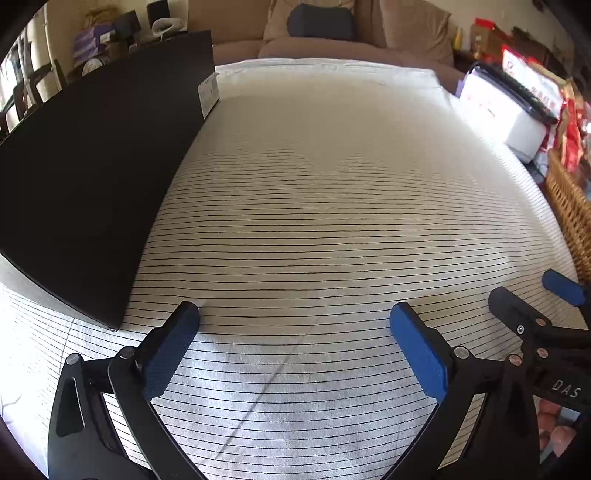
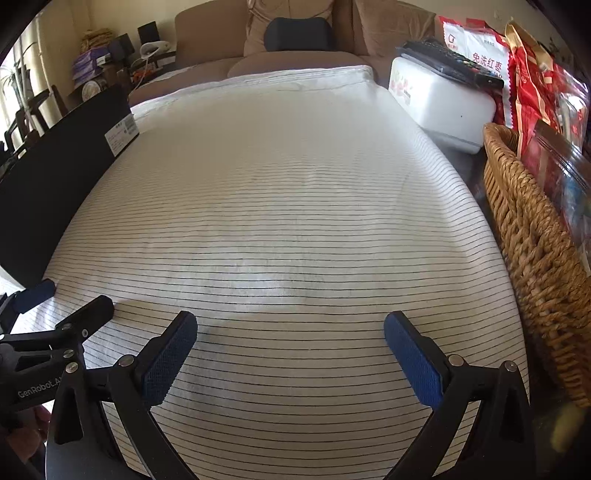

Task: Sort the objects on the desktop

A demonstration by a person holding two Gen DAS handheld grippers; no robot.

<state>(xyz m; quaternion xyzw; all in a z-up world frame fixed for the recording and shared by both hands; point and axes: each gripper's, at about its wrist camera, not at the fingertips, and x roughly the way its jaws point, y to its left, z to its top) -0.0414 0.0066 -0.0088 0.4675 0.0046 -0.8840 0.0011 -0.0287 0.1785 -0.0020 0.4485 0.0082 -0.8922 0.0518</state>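
I hold my left tongs (image 1: 294,319) and right tongs (image 2: 290,326) both apart and empty over the white black-striped cloth (image 1: 314,221), so I judge the sorting is not begun and I must next reach toward the flat black box (image 1: 92,177) on my left or the woven wicker basket (image 2: 532,236) on my right.

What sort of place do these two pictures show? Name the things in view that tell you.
Most likely a home living room: a brown sofa stands behind a table under a striped cloth, with a wicker basket of red snack packets beside it.

this is a home living room, with a soft brown sofa (image 2: 295,33), snack bags (image 2: 532,74) and a woven basket (image 2: 535,236).
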